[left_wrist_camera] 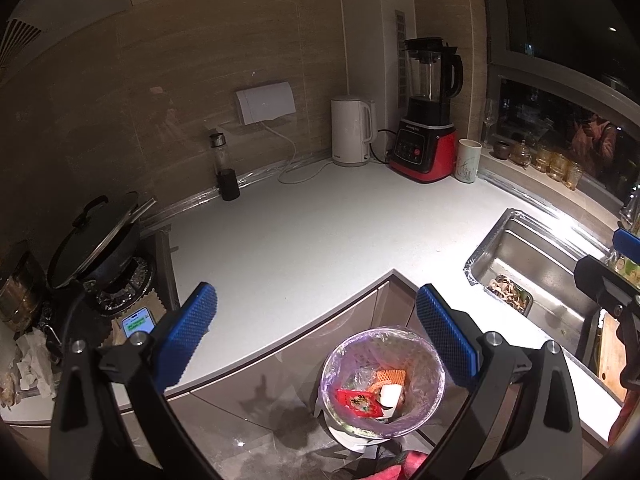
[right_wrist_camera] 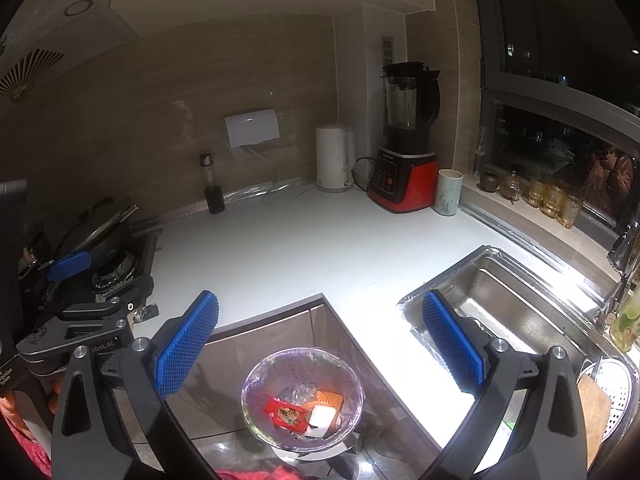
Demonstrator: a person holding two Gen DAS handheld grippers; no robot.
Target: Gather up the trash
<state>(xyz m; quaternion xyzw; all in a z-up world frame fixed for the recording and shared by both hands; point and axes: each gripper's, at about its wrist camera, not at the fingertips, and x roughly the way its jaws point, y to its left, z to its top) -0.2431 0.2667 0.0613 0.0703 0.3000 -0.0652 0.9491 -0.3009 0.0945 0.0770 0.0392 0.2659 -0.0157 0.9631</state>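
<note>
1. Purple-tinted plastic lines the trash bin (left_wrist_camera: 383, 384), which stands on the floor below and between the spread fingers of your left tongs (left_wrist_camera: 316, 332); in the right wrist view the same bin (right_wrist_camera: 303, 398) sits below and between the fingers of your right tongs (right_wrist_camera: 320, 336).
2. Inside the bin lie a red packet (left_wrist_camera: 359, 402), a white block (left_wrist_camera: 390, 395), an orange mesh piece (left_wrist_camera: 391, 376) and crumpled clear wrap.
3. Both tongs stand wide open, blue ribbed pads well apart, and neither has hold of anything.
4. Beyond the fingertips of both tongs runs the white countertop (left_wrist_camera: 304, 232), bare in its middle stretch.
5. Far ahead against the wall stand a white kettle (left_wrist_camera: 352, 132), a red-based blender (left_wrist_camera: 428, 120) and a white cup (left_wrist_camera: 468, 160).
6. Right of your tongs lies the steel sink (left_wrist_camera: 540, 268), holding a tray of scraps (left_wrist_camera: 508, 288).
7. Left of your left tongs, crumpled white paper (left_wrist_camera: 34, 360) rests near the stove, with a lit phone (left_wrist_camera: 138, 322) just beside the left finger.
8. Judged from this, one drop into the bin is finished and a fresh pickup is due. The crumpled paper looks the likeliest target; your next move calls for swinging left, lowering open fingers around it, and avoiding the phone.
</note>
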